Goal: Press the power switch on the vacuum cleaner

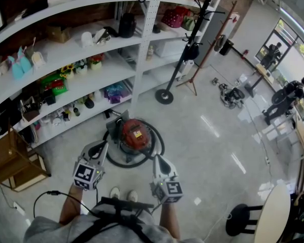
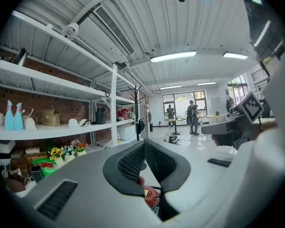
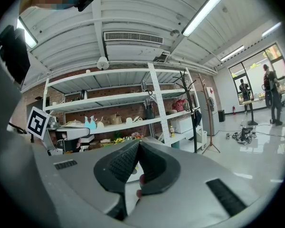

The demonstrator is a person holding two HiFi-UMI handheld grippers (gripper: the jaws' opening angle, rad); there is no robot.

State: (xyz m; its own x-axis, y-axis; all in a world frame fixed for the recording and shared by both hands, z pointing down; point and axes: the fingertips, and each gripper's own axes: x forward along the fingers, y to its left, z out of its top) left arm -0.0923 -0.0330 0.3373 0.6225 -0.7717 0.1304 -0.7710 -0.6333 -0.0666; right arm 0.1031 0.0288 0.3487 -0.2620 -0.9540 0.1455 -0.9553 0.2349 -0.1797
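The vacuum cleaner (image 1: pixel 135 134) is a red canister standing on the pale floor in front of the shelves, with a black hose (image 1: pixel 120 162) looped round it. In the head view my left gripper (image 1: pixel 102 146) hovers over the canister's left side. My right gripper (image 1: pixel 156 159) hovers just off its right front. Both are held above the floor, and neither visibly touches the machine. In the left gripper view the jaws (image 2: pixel 143 144) meet at their tips, and a sliver of the red vacuum cleaner (image 2: pixel 151 197) shows below them. The right gripper's jaws (image 3: pixel 138 144) also meet, holding nothing. I cannot make out the power switch.
White shelving (image 1: pixel 142 44) full of small goods runs along the back. A coat stand's round base (image 1: pixel 164 96) sits beyond the vacuum. A wooden crate (image 1: pixel 12 161) stands at left, a stool (image 1: pixel 240 219) and round table (image 1: pixel 273 214) at lower right. People (image 1: pixel 286 97) stand far right.
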